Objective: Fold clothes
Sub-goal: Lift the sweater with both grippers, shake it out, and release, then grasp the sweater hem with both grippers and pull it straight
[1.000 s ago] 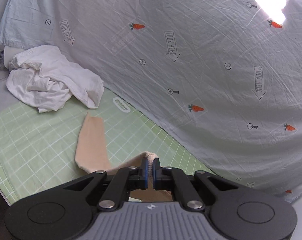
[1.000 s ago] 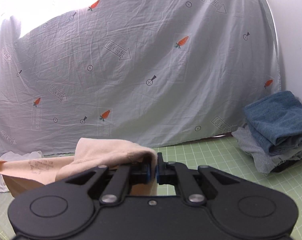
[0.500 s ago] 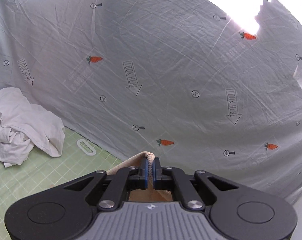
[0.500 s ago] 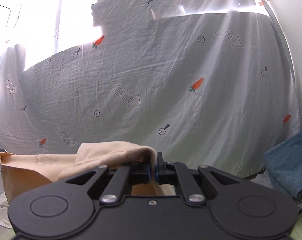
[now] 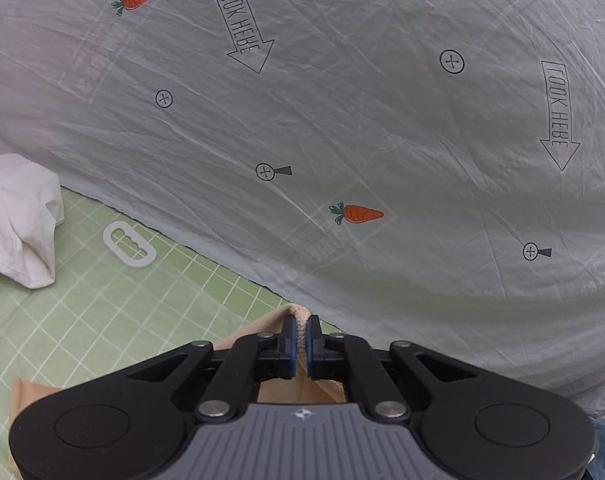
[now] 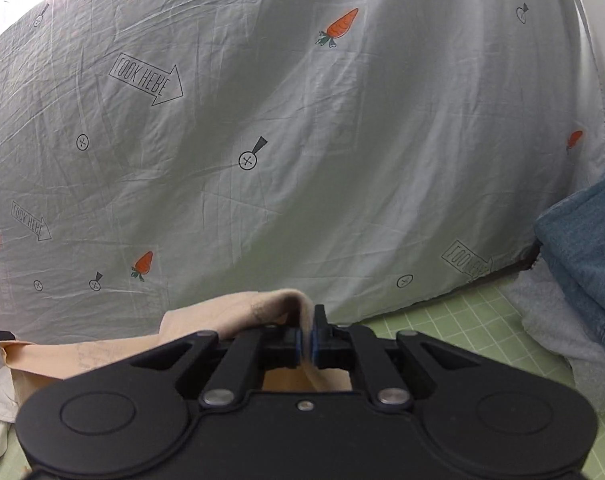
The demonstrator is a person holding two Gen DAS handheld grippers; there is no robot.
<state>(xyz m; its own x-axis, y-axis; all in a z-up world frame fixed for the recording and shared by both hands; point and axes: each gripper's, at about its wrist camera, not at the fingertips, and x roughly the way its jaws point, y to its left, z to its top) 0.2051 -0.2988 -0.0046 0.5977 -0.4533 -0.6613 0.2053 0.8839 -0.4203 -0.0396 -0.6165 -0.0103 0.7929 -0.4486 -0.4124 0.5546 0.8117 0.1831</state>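
Left gripper (image 5: 301, 330) and right gripper (image 6: 305, 338): each pair of fingers is pinched on an edge of the beige garment (image 6: 238, 312), the left pair beginning to part. The garment hangs between them above the green grid mat (image 5: 102, 300), before a carrot-print sheet (image 5: 342, 120).

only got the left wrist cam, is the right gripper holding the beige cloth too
observer: yes, the right gripper is shut on a fold of the beige cloth.
operator: anything off to its right
observer: folded denim, at the right side of the mat.
operator: whats under it
observer: a grey garment, sticking out below the denim.
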